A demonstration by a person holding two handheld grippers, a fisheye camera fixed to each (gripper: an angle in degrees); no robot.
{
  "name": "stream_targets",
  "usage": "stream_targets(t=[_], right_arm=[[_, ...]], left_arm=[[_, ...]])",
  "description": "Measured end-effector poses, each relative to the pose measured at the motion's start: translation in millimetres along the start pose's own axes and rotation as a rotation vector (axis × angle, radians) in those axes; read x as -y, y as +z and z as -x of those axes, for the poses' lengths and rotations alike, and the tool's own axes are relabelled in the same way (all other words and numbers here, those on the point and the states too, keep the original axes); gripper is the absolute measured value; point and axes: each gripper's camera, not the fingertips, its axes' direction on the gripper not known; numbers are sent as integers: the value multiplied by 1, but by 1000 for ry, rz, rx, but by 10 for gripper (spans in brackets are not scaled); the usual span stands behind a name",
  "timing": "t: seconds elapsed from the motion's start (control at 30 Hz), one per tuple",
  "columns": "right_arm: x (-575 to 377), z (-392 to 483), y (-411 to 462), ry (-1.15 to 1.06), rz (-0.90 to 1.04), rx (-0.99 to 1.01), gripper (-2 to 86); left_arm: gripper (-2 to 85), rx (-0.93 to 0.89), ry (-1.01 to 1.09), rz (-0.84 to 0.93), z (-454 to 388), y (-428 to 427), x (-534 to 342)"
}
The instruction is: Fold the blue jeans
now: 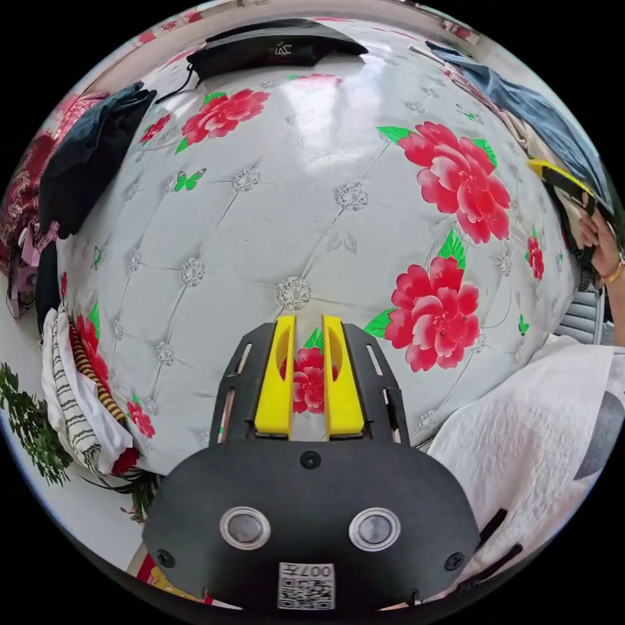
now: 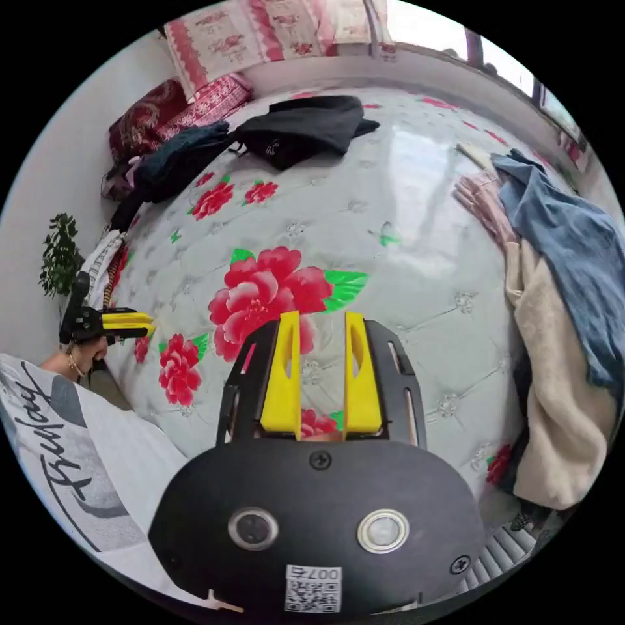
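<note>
the broad middle of the quilted floral bed cover (image 2: 403, 215) lay bare in both views, with clothes heaped only along its edges. in the right gripper view a black garment (image 2: 306, 127) and a dark teal one (image 2: 176, 159) sat at the far edge near the patterned pillows (image 2: 215, 45), and striped clothes (image 2: 97, 260) hung over the side by a green plant (image 2: 58, 254).

the blue jeans (image 2: 573, 241) lay crumpled at the bed's edge, draped over a cream garment (image 2: 560, 403) and beside a pink one (image 2: 485, 202); how much of them ran under the heap could not be made out. in the left gripper view the jeans (image 1: 534, 111) were cut off by the rim.

the right gripper (image 2: 322, 319) hovered over the open cover with its yellow jaws a narrow gap apart and nothing between them, the jeans well off to one side. the left gripper (image 1: 306, 322) hung likewise over bare cover, jaws slightly parted and empty, far from the jeans. each view caught the other gripper at its rim, held in a hand (image 1: 596, 237), with a white shirt (image 1: 540, 423) below.
</note>
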Motion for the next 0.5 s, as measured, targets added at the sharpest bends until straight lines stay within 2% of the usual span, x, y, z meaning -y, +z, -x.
stream_targets(t=[0.07,0.13,0.23,0.3,0.37,0.43,0.5], right_arm=[[-14,-40,-66,82,-185,-250,108],[-47,-87,-152,221,-351,-681,109],[-100,-150,-232,454,-390,-976,112],[-138,-192,-258,620,-343,-962,112],[-171,-225,-265,720,-296,-851,105],[-190,-240,-265,721,-253,-682,81],[-186,-225,-272,653,-250,-729,52]], left_arm=[[68,-4,14,22,2,4,8],[64,-2,30,60,1,7,20],[56,20,32,119,-3,13,37],[48,40,28,122,-3,15,41],[18,-5,6,96,2,15,39],[-2,-157,-33,68,6,16,33],[-8,-334,-67,-32,2,12,14]])
